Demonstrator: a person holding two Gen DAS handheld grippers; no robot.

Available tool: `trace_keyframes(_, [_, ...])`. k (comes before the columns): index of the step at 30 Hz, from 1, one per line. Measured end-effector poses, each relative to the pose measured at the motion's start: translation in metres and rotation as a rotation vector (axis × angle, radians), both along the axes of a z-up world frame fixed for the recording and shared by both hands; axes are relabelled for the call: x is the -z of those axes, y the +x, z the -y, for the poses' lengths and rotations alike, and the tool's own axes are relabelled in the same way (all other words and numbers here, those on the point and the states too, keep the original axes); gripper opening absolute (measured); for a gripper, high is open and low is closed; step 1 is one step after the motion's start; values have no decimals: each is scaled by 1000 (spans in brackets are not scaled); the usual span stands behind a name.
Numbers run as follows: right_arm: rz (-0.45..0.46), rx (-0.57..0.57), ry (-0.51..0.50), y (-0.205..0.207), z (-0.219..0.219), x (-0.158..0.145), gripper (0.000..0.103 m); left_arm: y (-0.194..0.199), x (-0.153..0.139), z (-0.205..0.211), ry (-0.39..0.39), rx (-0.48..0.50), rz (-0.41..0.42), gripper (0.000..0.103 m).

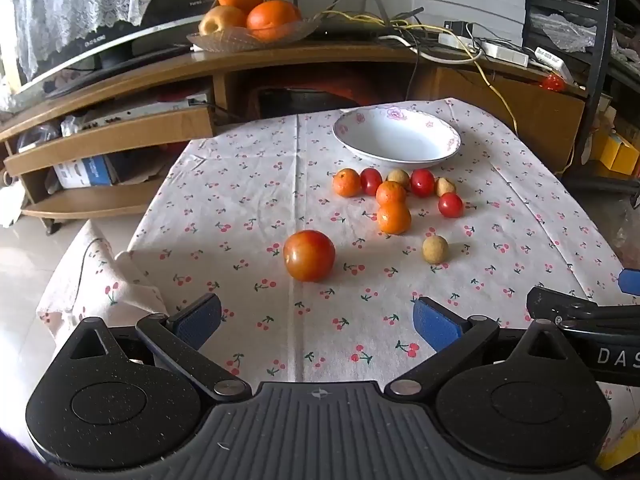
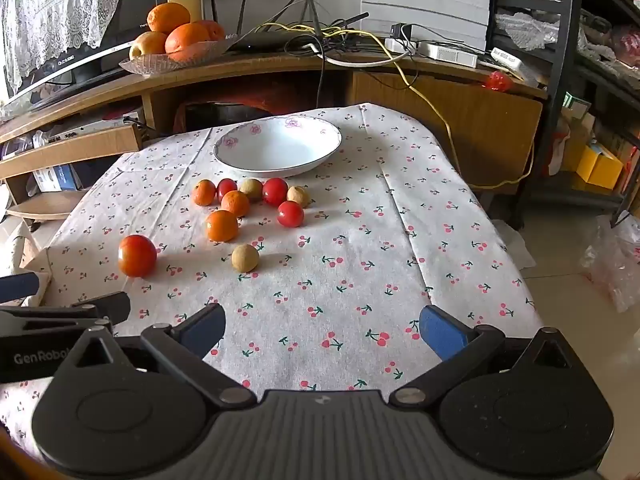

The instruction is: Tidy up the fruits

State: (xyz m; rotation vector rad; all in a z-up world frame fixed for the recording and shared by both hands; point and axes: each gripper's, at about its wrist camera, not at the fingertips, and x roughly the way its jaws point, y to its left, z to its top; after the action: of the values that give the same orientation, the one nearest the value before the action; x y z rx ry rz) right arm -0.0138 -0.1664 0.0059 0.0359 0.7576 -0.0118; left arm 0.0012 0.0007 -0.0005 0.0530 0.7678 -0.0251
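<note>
Our left tongs (image 1: 316,320) and right tongs (image 2: 322,330) gape empty; a tomato (image 1: 309,255) and longan (image 2: 245,257) front the bowl (image 2: 276,148).

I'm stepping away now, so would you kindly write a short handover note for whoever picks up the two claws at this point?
Left claw: open, empty, hovering over the near part of the cloth.
Right claw: open, empty, hovering beside it.
White bowl: at the far end of the table, nothing in it.
Fruit on the tablecloth: the large tomato sits closest to the left claw, a lone longan is nearest the right claw, and small oranges, cherry tomatoes and more longans lie clustered just in front of the bowl.
Done: nothing sorted yet.
Left: every piece.
</note>
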Motion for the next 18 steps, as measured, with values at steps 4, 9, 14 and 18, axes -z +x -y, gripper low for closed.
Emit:
trace_keyframes(4, [-1, 0, -3, 0, 0, -1, 103, 0, 0, 0, -5, 1, -4, 103])
trace_keyframes(9, [-4, 1, -3, 0, 2, -4, 103, 1, 2, -2, -4, -6, -5, 102])
trace_keyframes(14, [-5, 1, 0, 2, -1, 1, 103, 1, 2, -2, -1, -6, -10, 101])
trace_keyframes(18, [-4, 0, 0, 2, -2, 1, 103, 1, 2, -1, 0, -6, -10, 101])
